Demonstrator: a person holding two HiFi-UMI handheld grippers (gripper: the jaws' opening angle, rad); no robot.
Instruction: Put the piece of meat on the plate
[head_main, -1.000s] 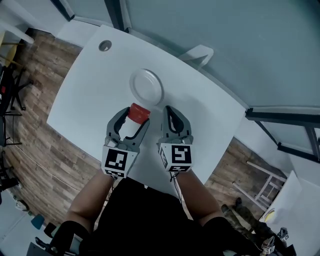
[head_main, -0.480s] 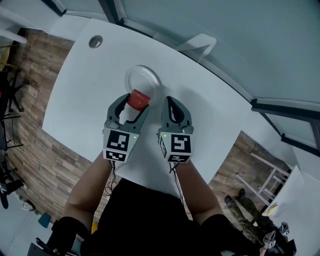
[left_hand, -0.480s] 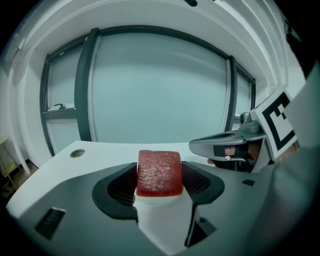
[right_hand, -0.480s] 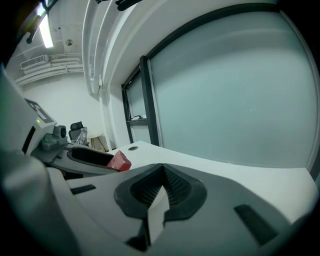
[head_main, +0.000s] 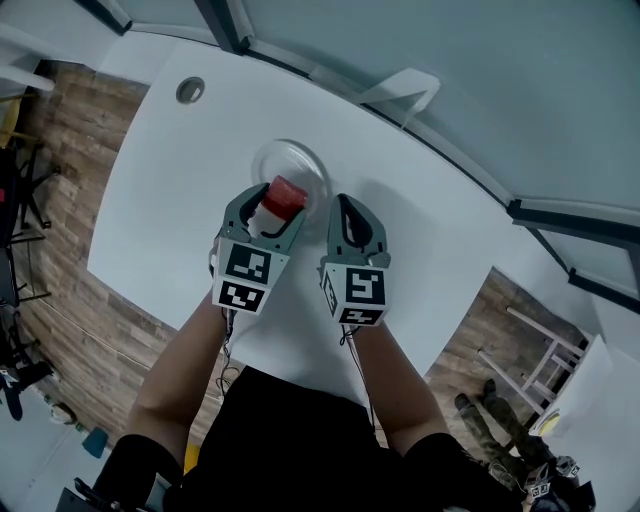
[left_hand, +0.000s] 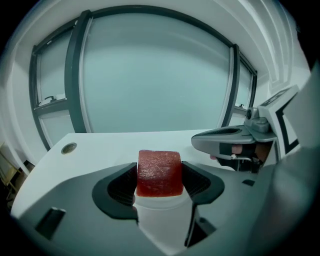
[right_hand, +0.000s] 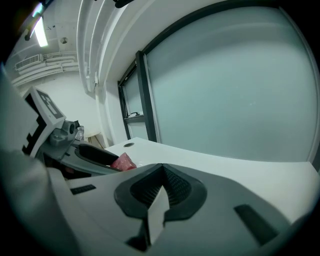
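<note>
Over near rim of round white plate (head_main: 303, 158) | red meat block (left_hand: 159, 172) is pinched by left gripper (head_main: 270, 205) | right gripper (right_hand: 161, 189), beside plate, is pressed together, empty.

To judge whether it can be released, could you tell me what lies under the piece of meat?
In the head view, the piece of meat, clamped in the left gripper, hangs over the near rim of the plate. The part directly beneath is covered.

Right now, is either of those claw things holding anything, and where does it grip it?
The left gripper holds the piece of meat, its jaws pressing the two opposite sides. The right gripper is shut with nothing in it.
</note>
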